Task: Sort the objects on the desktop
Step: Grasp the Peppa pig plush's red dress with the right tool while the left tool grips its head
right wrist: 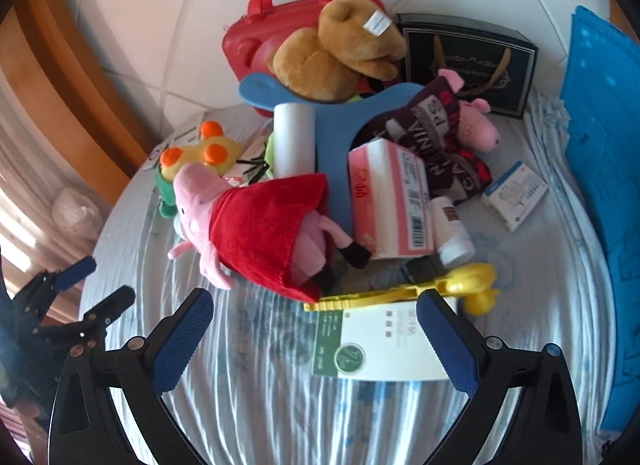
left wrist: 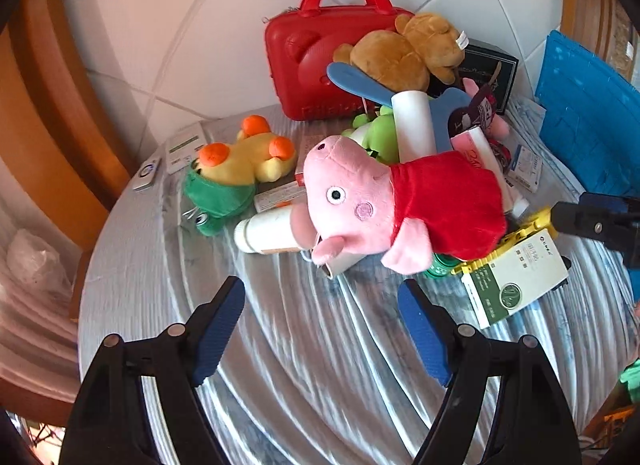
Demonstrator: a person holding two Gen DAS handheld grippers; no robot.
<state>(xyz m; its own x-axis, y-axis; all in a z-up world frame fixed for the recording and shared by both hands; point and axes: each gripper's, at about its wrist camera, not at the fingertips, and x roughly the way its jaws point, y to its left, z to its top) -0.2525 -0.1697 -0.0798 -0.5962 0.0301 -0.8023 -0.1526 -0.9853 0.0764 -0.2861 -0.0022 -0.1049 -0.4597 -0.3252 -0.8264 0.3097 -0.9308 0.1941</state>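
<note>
The left gripper [left wrist: 322, 329] hangs over bare striped tablecloth [left wrist: 304, 365], its tongs standing apart with nothing between them. The right gripper [right wrist: 316, 339] likewise has its tongs apart; a white-and-green box [right wrist: 372, 345] lies on the cloth between its fingers, but contact with the pads cannot be confirmed.

The objects for sorting lie heaped toward 12 o'clock of both grippers. A pink pig plush in a red dress [left wrist: 400, 205] lies on top at the near edge of the heap, over a white tube [left wrist: 272, 231]. At 10 o'clock of it lies a yellow plush with orange spots [left wrist: 252, 157]. A red case [left wrist: 320, 53] stands upright at the back against the tiled wall [left wrist: 168, 25], with a brown plush [left wrist: 404, 51] leaning on it. A yellow plastic piece [right wrist: 404, 289] touches the box's far edge. A blue mat [right wrist: 600, 169] stands at 3 o'clock.
</note>
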